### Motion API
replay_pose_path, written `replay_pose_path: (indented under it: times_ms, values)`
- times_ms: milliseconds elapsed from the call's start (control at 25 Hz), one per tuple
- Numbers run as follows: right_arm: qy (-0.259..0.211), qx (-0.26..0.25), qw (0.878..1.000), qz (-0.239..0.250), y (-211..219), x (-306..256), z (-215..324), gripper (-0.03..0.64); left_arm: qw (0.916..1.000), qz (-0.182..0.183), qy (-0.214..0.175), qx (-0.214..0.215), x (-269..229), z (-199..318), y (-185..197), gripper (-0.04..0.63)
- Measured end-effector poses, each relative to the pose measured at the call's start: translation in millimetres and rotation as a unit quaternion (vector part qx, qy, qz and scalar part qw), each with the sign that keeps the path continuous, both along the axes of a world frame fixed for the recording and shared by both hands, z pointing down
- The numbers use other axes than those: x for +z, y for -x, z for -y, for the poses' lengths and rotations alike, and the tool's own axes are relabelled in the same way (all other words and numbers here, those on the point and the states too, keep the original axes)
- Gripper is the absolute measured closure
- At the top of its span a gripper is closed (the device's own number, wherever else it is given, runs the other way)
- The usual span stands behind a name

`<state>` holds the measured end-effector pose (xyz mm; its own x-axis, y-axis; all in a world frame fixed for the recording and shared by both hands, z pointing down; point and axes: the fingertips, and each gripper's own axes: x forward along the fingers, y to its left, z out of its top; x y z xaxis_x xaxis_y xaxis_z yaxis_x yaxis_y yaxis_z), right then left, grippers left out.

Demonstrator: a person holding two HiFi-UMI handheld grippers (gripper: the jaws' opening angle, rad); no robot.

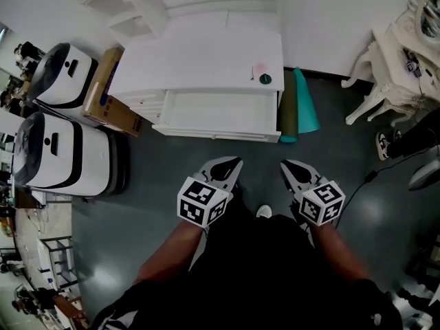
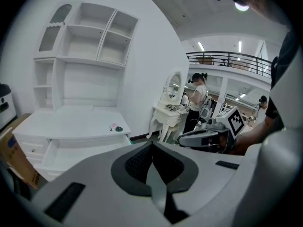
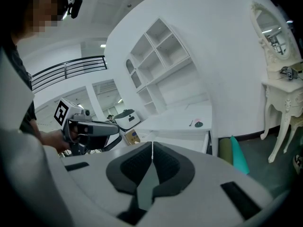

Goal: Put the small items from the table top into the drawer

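**Caller:** Left gripper (image 2: 151, 145) sits nearest us, jaws pressed together with nothing between them. The right gripper (image 3: 152, 144) is the same, clenched and empty.

**Analyst:** And the small items?

**Caller:** They're well ahead of both tips. A pink piece (image 1: 260, 69) and a dark green disc (image 1: 265, 80) lie close together at a corner of the table top (image 1: 206, 57), slightly right of the right jaws. The open drawer (image 1: 216, 135) lies nearer the jaws, below that edge.

**Analyst:** Where's the danger?

**Caller:** That corner, I'd say. Jaws arriving shut would shove rather than pinch. Either piece could slide off the side toward the teal roll (image 1: 306, 105) on the floor and miss the drawer. Both look flat, so a shallow bite may slip.
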<state>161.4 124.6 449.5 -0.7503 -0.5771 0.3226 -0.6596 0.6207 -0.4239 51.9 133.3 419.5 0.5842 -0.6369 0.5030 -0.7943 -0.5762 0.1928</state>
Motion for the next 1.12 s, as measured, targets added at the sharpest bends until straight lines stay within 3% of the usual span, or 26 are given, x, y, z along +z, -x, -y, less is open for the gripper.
replay_pose_path:
  times_ms: [360, 600, 920, 1120]
  values:
    - [0.007, 0.022, 1.000, -0.010, 25, 2, 46, 0.589, 0.9996, 0.014, 0.001, 0.024, 6, 44, 26, 0.584]
    - [0.009, 0.032, 0.999, -0.028, 44, 7, 81, 0.589, 0.9997, 0.001, 0.002, 0.024, 6, 90, 49, 0.584]
    - [0.019, 0.047, 0.996, -0.076, 75, 23, 134, 0.589, 0.9987, -0.011, 0.004, 0.049, 13, 144, 77, 0.584]
    - [0.012, 0.076, 0.992, -0.097, 88, 21, 171, 0.589, 0.9973, 0.000, 0.025, 0.069, 35, 176, 98, 0.584]
